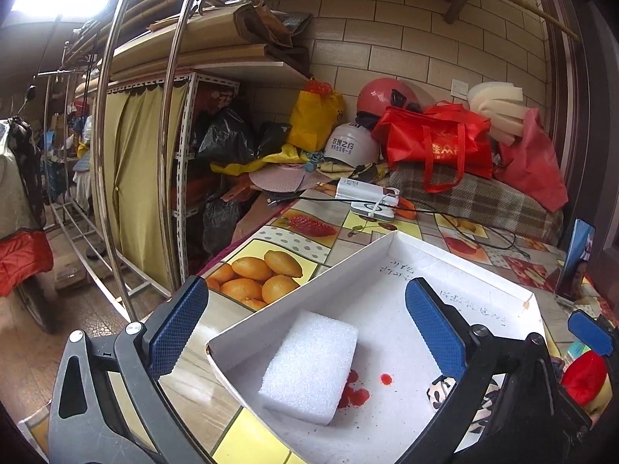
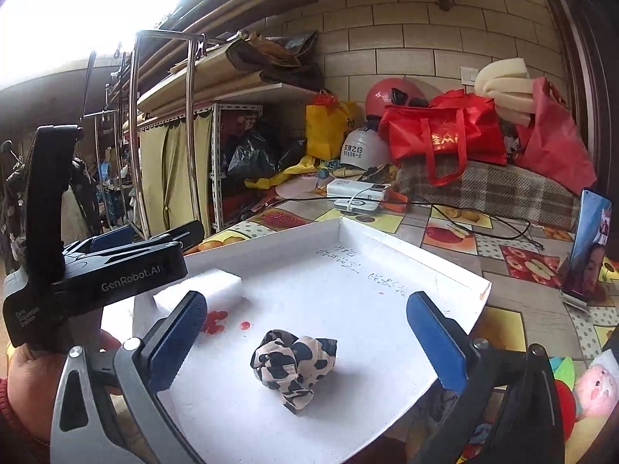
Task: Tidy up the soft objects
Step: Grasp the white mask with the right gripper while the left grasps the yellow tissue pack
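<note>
Left gripper [image 1: 307, 326]: jaws spread wide, holding nothing.
Right gripper [image 2: 307, 334]: jaws spread wide, holding nothing.
Foam block [image 1: 309, 365]: lying in the white tray [image 1: 468, 266], between the left jaws.
Spotted cloth [image 2: 294, 367]: crumpled in the tray, between the right jaws.

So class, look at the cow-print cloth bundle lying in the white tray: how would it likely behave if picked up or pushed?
The cow-print cloth bundle looks crumpled and knotted, so it would probably flop and deform. Being thin fabric, it is likely light. On the white tray it would probably slide or unfold, not roll.
</note>
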